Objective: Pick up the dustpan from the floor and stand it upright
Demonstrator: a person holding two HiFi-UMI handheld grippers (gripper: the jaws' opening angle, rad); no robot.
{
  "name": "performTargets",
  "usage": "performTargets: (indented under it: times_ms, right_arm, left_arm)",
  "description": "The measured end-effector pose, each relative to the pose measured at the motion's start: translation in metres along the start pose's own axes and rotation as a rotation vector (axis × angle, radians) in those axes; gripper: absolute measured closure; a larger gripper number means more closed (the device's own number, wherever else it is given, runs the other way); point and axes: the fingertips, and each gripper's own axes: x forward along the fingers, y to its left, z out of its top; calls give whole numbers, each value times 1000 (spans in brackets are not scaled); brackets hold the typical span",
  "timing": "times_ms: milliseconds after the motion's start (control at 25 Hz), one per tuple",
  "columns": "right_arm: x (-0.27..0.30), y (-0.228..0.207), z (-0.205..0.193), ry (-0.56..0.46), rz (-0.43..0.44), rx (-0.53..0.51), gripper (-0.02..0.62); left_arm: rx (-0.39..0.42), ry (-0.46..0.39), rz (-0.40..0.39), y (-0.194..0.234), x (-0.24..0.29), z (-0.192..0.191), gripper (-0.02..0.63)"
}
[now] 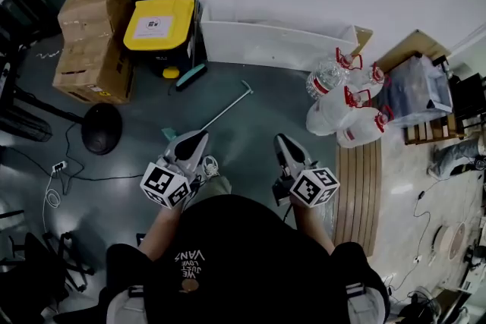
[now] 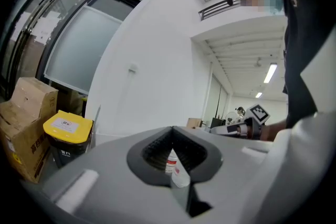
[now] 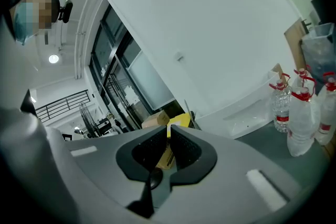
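Observation:
The dustpan lies on the grey floor. Its long thin metal handle (image 1: 226, 108) runs diagonally, and the teal pan end (image 1: 168, 133) peeks out beside my left gripper (image 1: 199, 136), which partly hides it. That gripper is held level above the floor, jaws shut and empty. My right gripper (image 1: 282, 139) hovers to the right of the handle, also shut with nothing in it. In the left gripper view the closed jaws (image 2: 173, 131) face the white wall. In the right gripper view the closed jaws (image 3: 169, 131) point toward the yellow bin; the dustpan shows in neither gripper view.
Stacked cardboard boxes (image 1: 95, 38) and a yellow-lidded black bin (image 1: 159, 23) stand at the back left, with a teal broom head (image 1: 190, 77) beside the bin. Large water bottles (image 1: 345, 102) cluster at the right. A black round base (image 1: 102, 128) and cables (image 1: 57, 178) lie left.

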Motion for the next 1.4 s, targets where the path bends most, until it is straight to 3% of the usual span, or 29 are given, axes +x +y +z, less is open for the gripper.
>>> performTargets:
  times_ms: [560,880,1040,1400]
  right_arm:
    - [147,0,30,-5,-46,-25,567]
    - [198,-20,40,43,-31,-33,528]
    - [225,-42,51,88,8,-40,522]
    - [297,-88,78,260,156,-81,520]
  left_arm:
    - [-29,5,-3,141,37,23,552]
    - [-70,-6,45,179,55,22,552]
    - [-87,-23,111,193,71,19,552]
    - [-148,-77,336,219,110,20,551]
